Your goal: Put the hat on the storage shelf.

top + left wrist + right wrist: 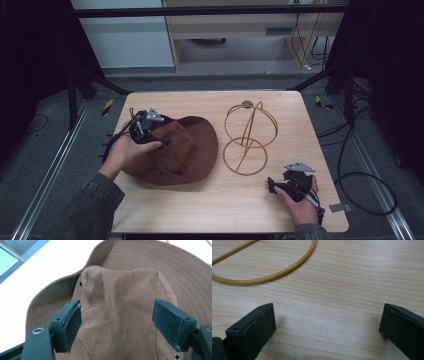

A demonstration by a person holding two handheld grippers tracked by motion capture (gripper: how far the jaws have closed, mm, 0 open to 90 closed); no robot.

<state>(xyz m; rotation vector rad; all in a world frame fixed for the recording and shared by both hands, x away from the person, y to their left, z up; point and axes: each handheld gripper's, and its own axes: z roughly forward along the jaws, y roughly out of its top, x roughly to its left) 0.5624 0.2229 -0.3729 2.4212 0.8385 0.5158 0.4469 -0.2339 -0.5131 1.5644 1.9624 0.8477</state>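
A brown suede-like hat lies on the left half of the pale wooden table, crown up, its stitched brim spreading widest from upper right to lower left of the high view. The left gripper hovers over the crown, jaws spread wide to either side of it. Right of the hat stands a thin golden wire stand, two hoops joined by rods. The right gripper rests at the lower right, jaws spread above bare wood near the stand's base ring.
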